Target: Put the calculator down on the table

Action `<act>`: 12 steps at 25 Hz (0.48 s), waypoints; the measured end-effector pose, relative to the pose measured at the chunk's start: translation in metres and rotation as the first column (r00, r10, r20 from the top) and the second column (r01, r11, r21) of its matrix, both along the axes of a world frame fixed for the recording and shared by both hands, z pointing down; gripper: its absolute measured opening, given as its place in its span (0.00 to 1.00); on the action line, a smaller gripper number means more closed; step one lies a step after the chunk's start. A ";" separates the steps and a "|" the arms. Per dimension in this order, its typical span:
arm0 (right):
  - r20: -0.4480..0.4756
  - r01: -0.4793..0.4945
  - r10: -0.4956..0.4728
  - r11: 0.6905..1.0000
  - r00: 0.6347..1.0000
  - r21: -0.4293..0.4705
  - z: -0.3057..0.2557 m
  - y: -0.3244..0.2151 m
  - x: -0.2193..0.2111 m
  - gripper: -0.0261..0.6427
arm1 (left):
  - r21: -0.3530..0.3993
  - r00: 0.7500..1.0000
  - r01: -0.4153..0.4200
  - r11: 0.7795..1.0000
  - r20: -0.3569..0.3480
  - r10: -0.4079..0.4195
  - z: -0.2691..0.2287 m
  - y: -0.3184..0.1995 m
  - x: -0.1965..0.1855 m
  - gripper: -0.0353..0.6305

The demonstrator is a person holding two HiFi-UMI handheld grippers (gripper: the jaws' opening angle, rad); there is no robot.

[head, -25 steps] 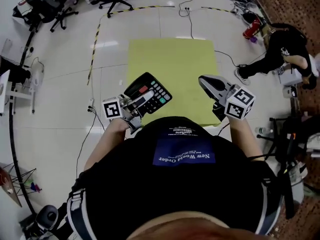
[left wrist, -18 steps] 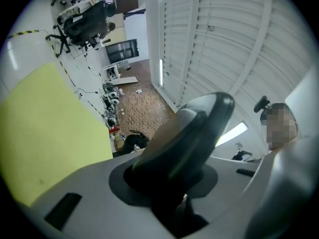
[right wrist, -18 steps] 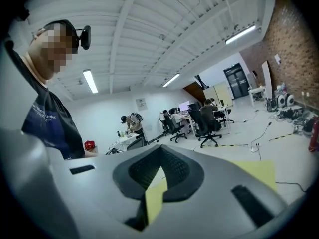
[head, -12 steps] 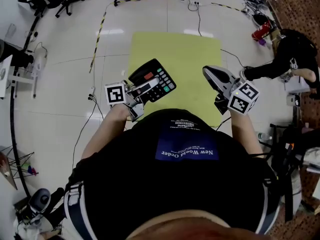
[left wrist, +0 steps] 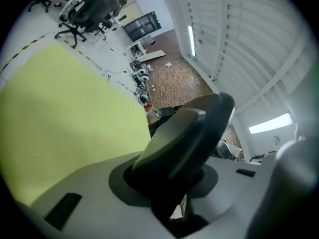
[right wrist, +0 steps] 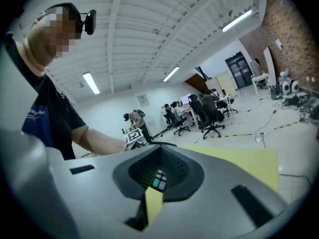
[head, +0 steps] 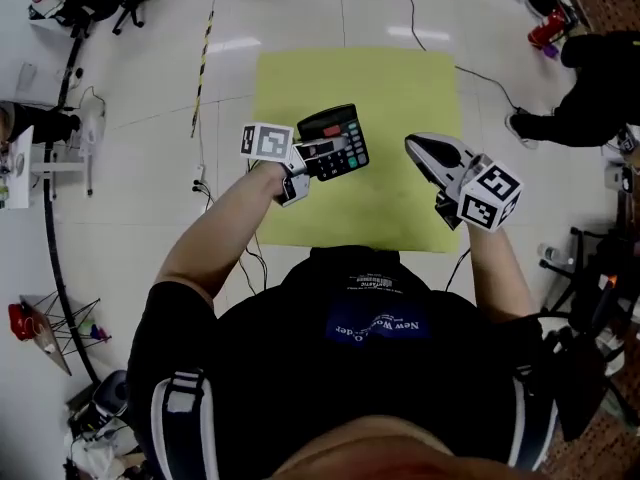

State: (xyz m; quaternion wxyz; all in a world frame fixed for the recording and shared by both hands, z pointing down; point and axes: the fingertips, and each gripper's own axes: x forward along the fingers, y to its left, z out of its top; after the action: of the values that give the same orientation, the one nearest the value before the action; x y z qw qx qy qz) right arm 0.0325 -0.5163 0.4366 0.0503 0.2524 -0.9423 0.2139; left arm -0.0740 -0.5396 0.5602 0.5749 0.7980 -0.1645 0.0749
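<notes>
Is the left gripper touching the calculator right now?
Touching. The left gripper view shows the left gripper clamping the black calculator between its jaws, with no gap at the grip.

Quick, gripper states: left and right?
Left gripper: closed on the calculator.
Right gripper: closed, empty.

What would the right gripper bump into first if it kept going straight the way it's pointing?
Probably the calculator in the left gripper: its keys show straight ahead between the right gripper's jaws. Depth is unclear.
</notes>
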 end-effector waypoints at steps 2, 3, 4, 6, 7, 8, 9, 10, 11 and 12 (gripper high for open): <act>-0.007 -0.023 0.023 1.000 1.000 -0.013 0.033 -0.016 -0.001 0.02 | -0.042 0.999 -0.027 0.999 0.033 0.028 0.039 -0.028 0.011 0.25; -0.007 -0.031 0.031 0.999 0.999 -0.019 0.048 -0.020 -0.002 0.02 | -0.058 0.998 -0.042 0.997 0.051 0.045 0.056 -0.038 0.015 0.25; -0.006 -0.036 0.036 0.999 0.999 -0.028 0.061 -0.022 -0.003 0.02 | -0.074 0.995 -0.059 0.996 0.070 0.064 0.070 -0.045 0.019 0.25; 0.004 -0.036 0.036 0.998 0.999 -0.046 0.077 -0.018 -0.003 0.02 | -0.100 0.989 -0.100 0.990 0.099 0.110 0.085 -0.049 0.027 0.25; 0.011 -0.033 0.034 0.998 0.999 -0.053 0.082 -0.016 -0.002 0.02 | -0.117 0.986 -0.121 0.986 0.105 0.133 0.089 -0.051 0.031 0.25; 0.017 -0.029 0.030 0.998 0.999 -0.059 0.087 -0.015 0.000 0.02 | -0.139 0.982 -0.137 0.981 0.109 0.152 0.093 -0.052 0.035 0.25; 0.024 -0.022 0.023 0.998 0.999 -0.066 0.094 -0.014 0.001 0.02 | -0.166 0.979 -0.146 0.975 0.116 0.167 0.100 -0.054 0.038 0.25; 0.030 -0.011 0.013 0.997 0.999 -0.071 0.101 -0.013 0.001 0.02 | -0.191 0.975 -0.151 0.970 0.133 0.178 0.109 -0.056 0.038 0.25; 0.033 0.004 -0.001 0.997 0.999 -0.072 0.108 -0.010 0.000 0.02 | -0.206 0.968 -0.157 0.966 0.160 0.192 0.119 -0.057 0.037 0.25; 0.031 0.019 -0.017 0.998 0.999 -0.067 0.111 -0.006 -0.003 0.02 | -0.213 0.959 -0.169 0.962 0.191 0.210 0.127 -0.056 0.035 0.25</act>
State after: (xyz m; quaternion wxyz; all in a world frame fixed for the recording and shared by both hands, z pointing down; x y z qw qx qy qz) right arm 0.0294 -0.5225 0.5481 0.0462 0.2386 -0.9375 0.2490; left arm -0.0389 -0.5951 0.6875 0.6194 0.7376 -0.1391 0.2299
